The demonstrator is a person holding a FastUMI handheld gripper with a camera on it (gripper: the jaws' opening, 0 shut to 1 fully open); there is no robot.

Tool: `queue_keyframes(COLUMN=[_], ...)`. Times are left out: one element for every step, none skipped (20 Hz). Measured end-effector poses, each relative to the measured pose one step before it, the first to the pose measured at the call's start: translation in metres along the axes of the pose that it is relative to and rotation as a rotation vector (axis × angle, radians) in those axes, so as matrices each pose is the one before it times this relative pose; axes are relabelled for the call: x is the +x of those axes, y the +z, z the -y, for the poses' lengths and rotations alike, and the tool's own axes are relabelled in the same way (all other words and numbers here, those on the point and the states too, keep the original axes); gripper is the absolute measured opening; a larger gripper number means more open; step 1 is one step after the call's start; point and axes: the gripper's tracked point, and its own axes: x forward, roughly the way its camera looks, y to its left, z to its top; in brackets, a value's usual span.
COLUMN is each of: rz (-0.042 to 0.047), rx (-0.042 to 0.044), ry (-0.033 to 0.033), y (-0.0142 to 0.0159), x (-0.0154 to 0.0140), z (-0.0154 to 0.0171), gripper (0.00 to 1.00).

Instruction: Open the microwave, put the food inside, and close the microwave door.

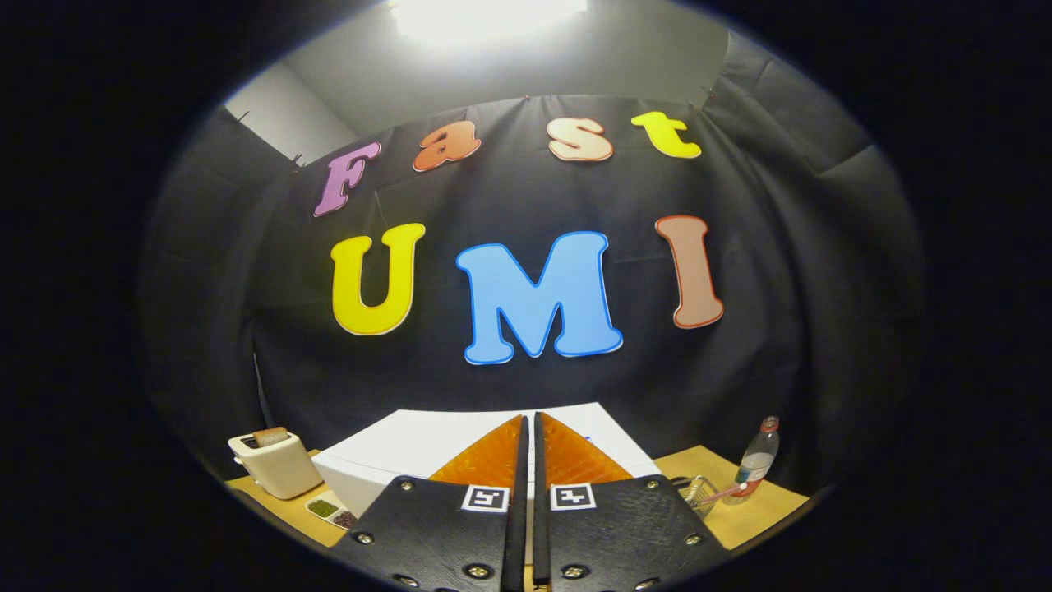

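My gripper (pixel 529 421) is held high above the table, its two orange fingers (pixel 493 460) pressed together with nothing between them. Directly below and beyond the fingertips lies the white microwave (pixel 394 448), seen from above; only its top and a bit of its left front corner show. Its door is hidden from this angle, and I cannot make out the food.
A cream toaster (pixel 275 464) with a slice of bread in it stands left of the microwave on the wooden table (pixel 772 497). A small white dish (pixel 330 510) with dark contents lies before it. Right of the microwave are a wire basket (pixel 697 492) and a plastic bottle (pixel 756 460).
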Motion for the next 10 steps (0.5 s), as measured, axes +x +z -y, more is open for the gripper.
queue_keyframes(rz=[-0.00030,-0.00074,0.00045,0.01204,0.00100,0.00870,-0.00288,-0.00747,-0.00737,-0.00303], rx=[-0.00979,0.00879,0.00082,-0.01655,-0.00635,0.00545,0.01140,0.00314,-0.01048,-0.00745], ry=[0.00782,0.02061,0.02269,-0.00150,-0.00749,0.01171,0.00454,0.00489,-0.00036,-0.00525], y=[0.00323,0.00186,-0.00077,0.00103,0.00649,-0.00286,0.00176,-0.00093,-0.00056,-0.00113], x=[-0.00496,-0.00351,-0.00356,-0.00102,-0.00135,-0.00082,-0.00098,-0.00268,-0.00204,-0.00131], z=[0.00002,-0.00298,-0.00228,0.00317,0.00612,-0.00162,-0.00032,-0.00006,0.00130,0.00146], gripper=[0.04,0.04,0.04,0.04,0.04,0.04,0.04,0.04,0.04,0.04])
